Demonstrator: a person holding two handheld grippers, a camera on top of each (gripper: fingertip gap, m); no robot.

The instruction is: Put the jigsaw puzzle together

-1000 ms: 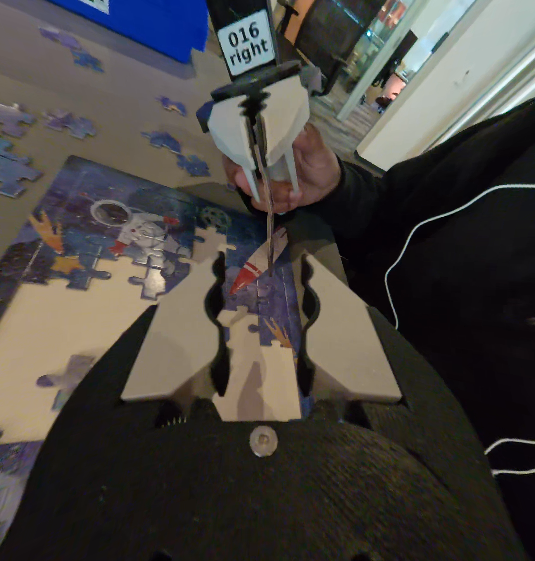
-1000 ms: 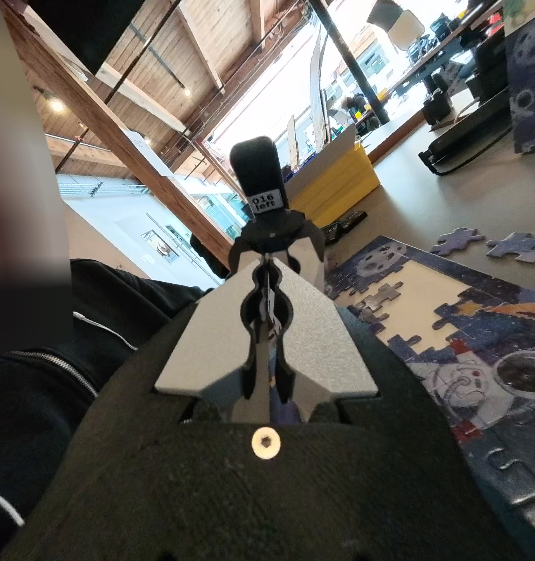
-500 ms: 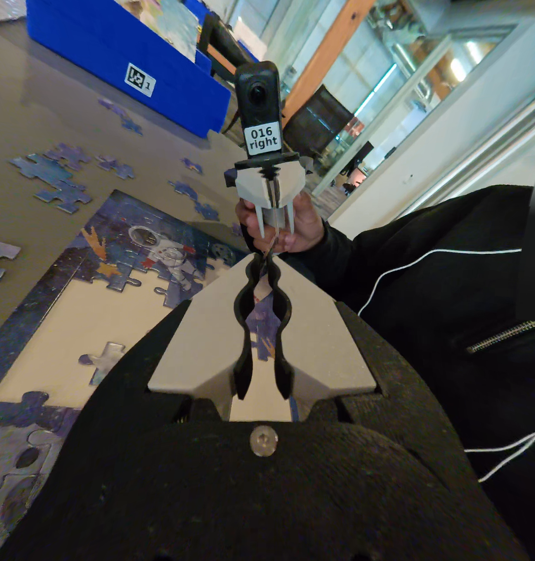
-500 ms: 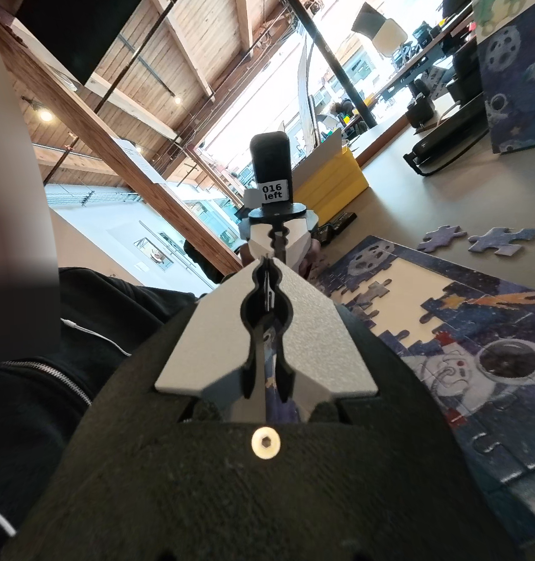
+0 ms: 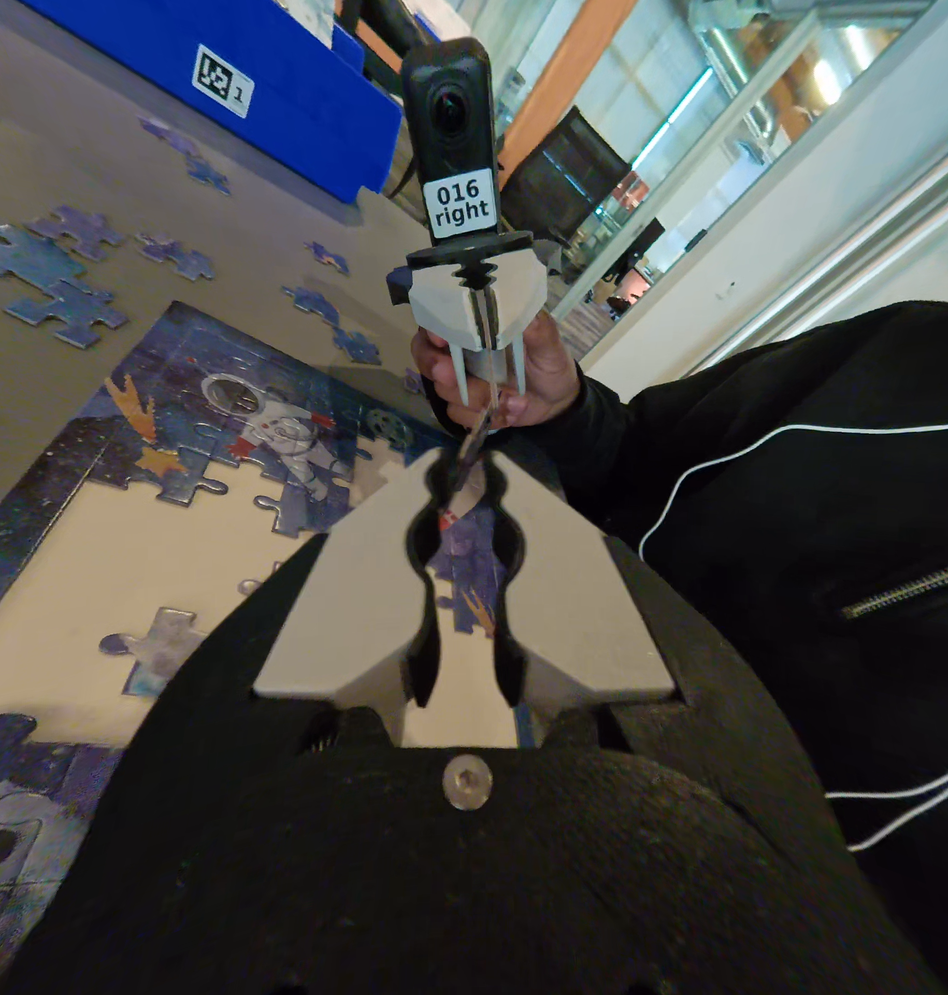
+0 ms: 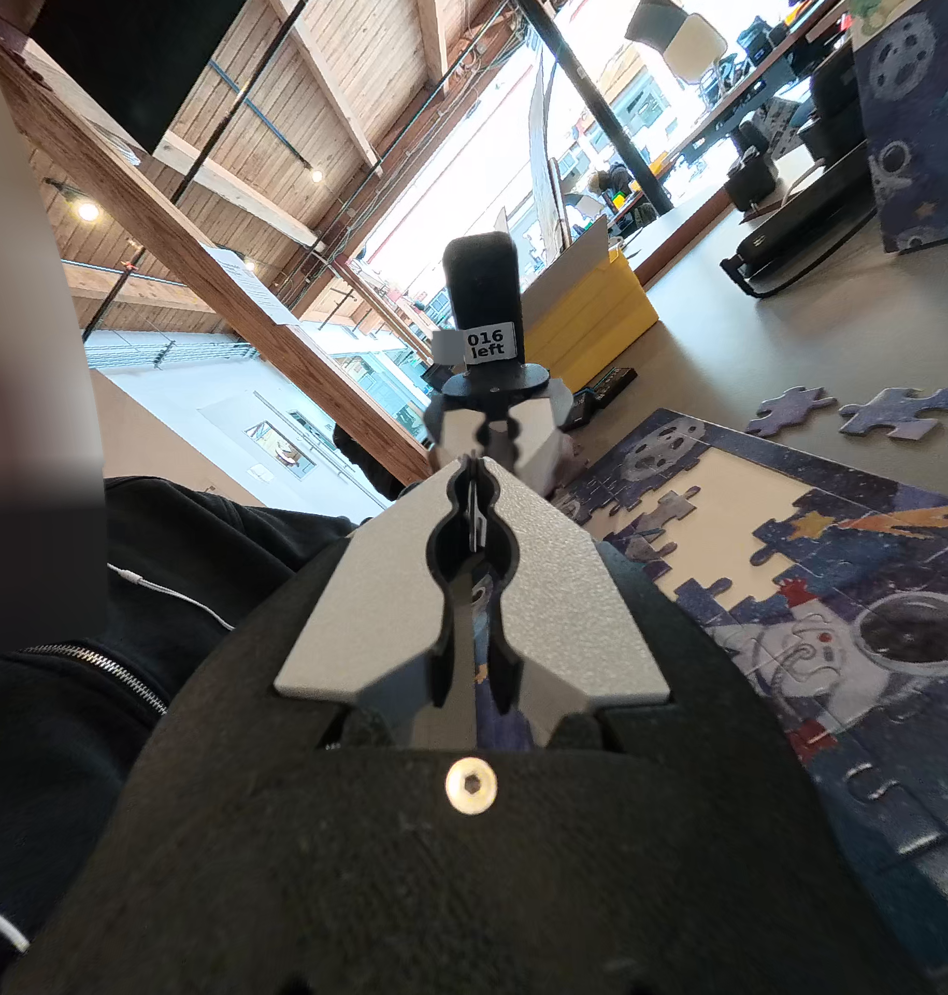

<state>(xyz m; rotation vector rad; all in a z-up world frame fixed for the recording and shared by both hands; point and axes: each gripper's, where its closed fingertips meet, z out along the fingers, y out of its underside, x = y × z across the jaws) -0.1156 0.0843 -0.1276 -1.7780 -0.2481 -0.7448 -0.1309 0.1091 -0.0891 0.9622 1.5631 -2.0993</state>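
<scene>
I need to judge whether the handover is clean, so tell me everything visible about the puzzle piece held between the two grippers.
The puzzle piece is thin, flat cardboard seen almost edge-on, dark bluish print barely showing. It hangs in the air above the puzzle board, tilted. The right gripper is shut on its far end; its near end reaches the tips of the left gripper, contact unclear.

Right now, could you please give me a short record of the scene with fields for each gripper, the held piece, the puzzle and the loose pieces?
right gripper: shut on a puzzle piece, held above the board
puzzle piece: seen edge-on, its lower end between the left gripper's tips
left gripper: tips slightly apart around the piece; grip cannot be told
puzzle: partly assembled, astronaut and border done, middle bare
loose pieces: scattered on the table beyond the board
blue bin: at the table's far side
</scene>
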